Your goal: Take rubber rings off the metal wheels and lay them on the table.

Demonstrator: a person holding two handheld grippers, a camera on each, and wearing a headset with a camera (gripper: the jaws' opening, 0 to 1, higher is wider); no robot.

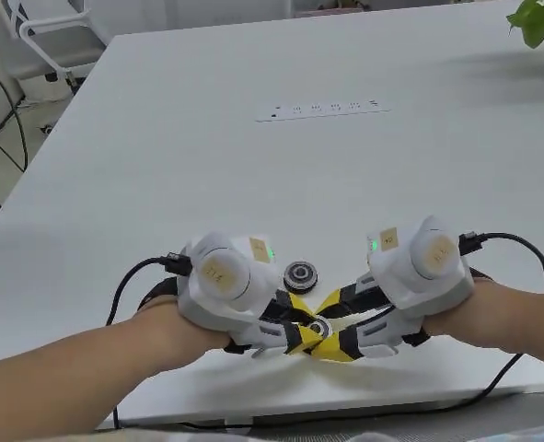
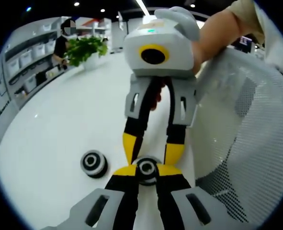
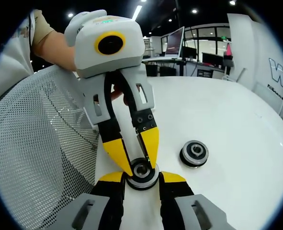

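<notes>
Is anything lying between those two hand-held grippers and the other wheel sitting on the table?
Nothing visible. The second wheel lies on the bare table just beyond the held wheel, which the left hand-held gripper and the right hand-held gripper both clamp between them.

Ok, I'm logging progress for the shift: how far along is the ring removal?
Done: nothing yet.
In hand: the left gripper and right gripper both clamp one wheel at the near edge of the table; it looks not yet stripped.
Left: strip it, lay the rubber down, then do the second wheel, which lies just beyond with its ring on.
</notes>
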